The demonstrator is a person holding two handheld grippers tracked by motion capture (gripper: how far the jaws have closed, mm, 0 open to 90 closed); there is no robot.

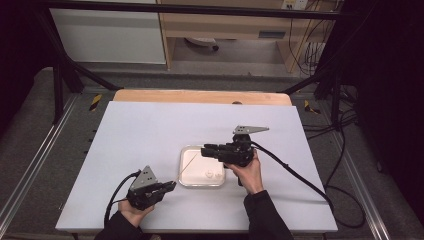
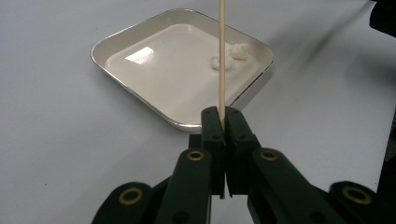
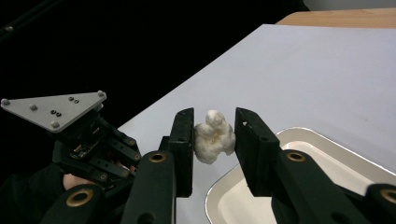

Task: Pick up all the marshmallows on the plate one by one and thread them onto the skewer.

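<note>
White lump: a piece of popcorn (image 3: 214, 136) sits clamped between the jaws of the right gripper (image 3: 214, 140), raised above the near-left corner of the tray (image 3: 327, 149).
Right gripper: part closed on the popcorn, held over the tray's far right side in the high view (image 1: 206, 151).
Left gripper: (image 2: 222, 125) jaws pressed tight on a thin wooden skewer (image 2: 222, 60), near the table's (image 1: 150, 130) near edge, left of the tray.
Skewer: slants from the left gripper up across the tray.
Tray: metal, square, mid-table; more popcorn pieces (image 2: 229, 57) lie in its near right corner.
</note>
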